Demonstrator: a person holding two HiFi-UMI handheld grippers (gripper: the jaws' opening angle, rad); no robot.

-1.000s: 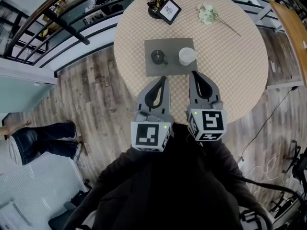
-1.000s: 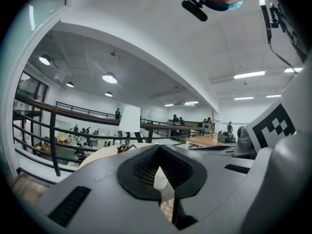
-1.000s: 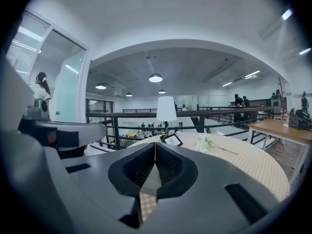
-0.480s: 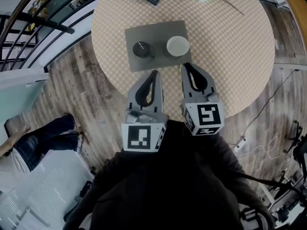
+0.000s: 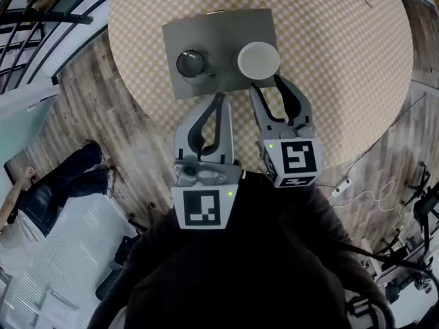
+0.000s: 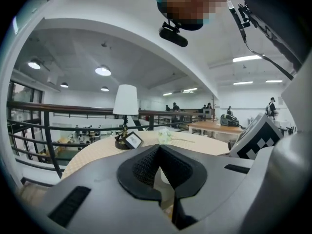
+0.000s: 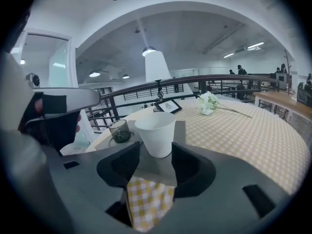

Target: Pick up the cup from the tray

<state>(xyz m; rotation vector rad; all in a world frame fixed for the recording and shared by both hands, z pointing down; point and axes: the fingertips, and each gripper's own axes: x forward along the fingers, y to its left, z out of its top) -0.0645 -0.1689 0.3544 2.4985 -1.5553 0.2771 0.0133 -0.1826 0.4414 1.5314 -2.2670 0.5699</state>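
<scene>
A white paper cup (image 5: 258, 58) stands on the right half of a grey tray (image 5: 223, 26), with a dark glass mug (image 5: 191, 64) on the left half. My right gripper (image 5: 265, 83) sits just short of the cup. Its jaws have just been opening and stand apart with nothing between them. In the right gripper view the cup (image 7: 156, 132) rises right beyond the open right gripper (image 7: 155, 158), and the mug (image 7: 119, 129) is to its left. My left gripper (image 5: 219, 99) is shut and empty, its tip at the tray's near edge below the mug.
The tray lies on a round table with a yellow checked cloth (image 5: 343, 60). At the table's far side are a lamp (image 6: 126, 101), a small picture frame (image 6: 131, 139) and white flowers (image 7: 207, 103). A railing (image 7: 229, 79) runs behind. A person (image 5: 41, 197) sits on the floor, left.
Both grippers have moved forward to the tray's near edge. The right jaws, shut in the earlier frames, now stand apart in front of the white cup.
</scene>
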